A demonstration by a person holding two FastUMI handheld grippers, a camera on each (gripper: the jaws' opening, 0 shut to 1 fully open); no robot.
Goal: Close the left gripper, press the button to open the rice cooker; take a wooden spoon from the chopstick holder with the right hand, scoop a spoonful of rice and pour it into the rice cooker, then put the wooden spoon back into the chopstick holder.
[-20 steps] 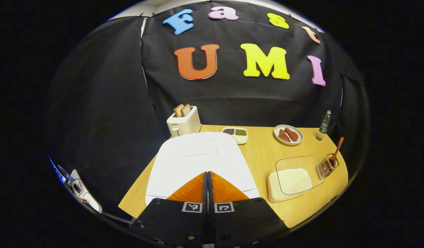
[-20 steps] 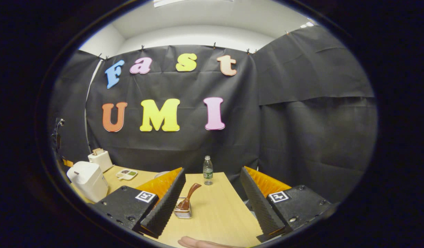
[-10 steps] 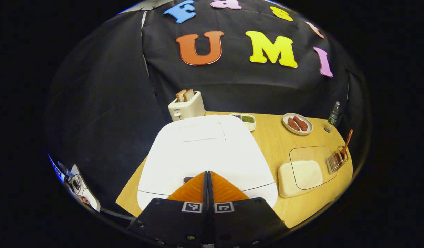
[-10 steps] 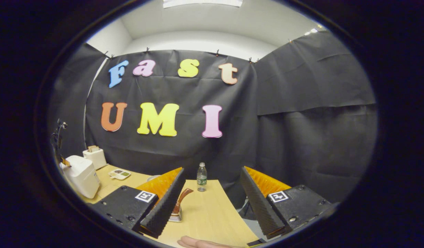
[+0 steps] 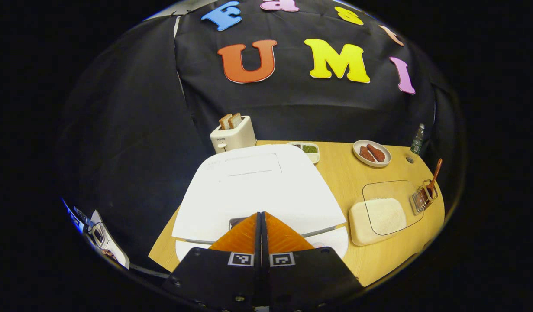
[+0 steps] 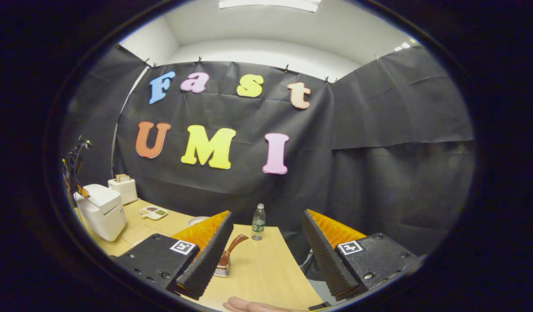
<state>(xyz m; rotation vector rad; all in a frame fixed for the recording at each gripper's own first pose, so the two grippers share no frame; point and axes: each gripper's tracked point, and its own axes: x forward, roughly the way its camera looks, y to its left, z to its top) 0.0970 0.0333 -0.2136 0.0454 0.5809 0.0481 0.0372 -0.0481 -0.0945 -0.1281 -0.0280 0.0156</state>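
So left hand-held gripper (image 5: 260, 216) is pinched flat against the rice cooker (image 5: 257, 190) button; right hand-held gripper (image 6: 266, 249) hangs wide near the wooden spoon (image 6: 231, 249)

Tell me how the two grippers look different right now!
The left gripper is shut, fingers pressed together, while the right gripper is wide open with a gap. The left gripper sits down at the rice cooker, while the right gripper points toward the wooden spoon and touches nothing. Neither holds anything.
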